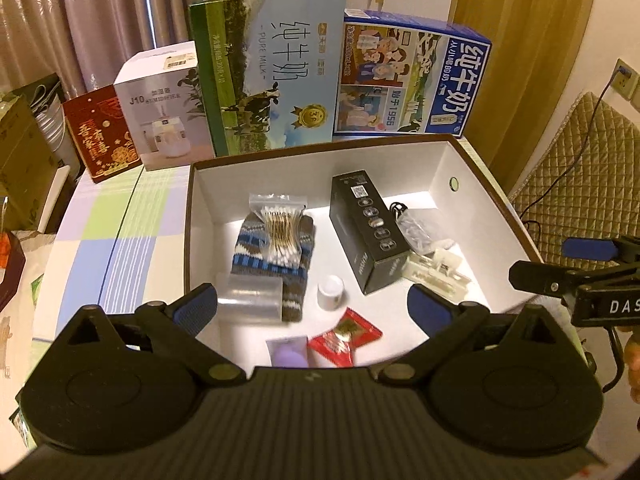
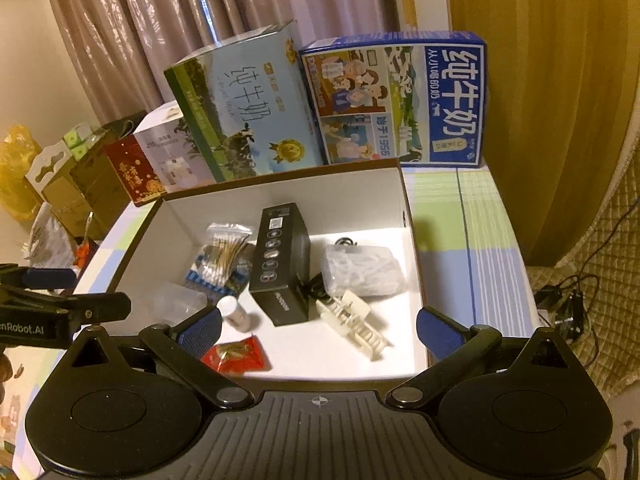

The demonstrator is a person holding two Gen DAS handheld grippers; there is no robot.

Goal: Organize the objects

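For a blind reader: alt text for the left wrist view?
An open left gripper hovers over a white-lined box holding cotton swabs on a striped knit, a black carton and a red packet. Milk cartons stand behind.

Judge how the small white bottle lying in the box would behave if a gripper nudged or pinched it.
The small white bottle lies on its side on the smooth box floor, so a nudge would probably roll it. Its round, seemingly hard body may slip between pads. It looks light, so likely easy to lift.
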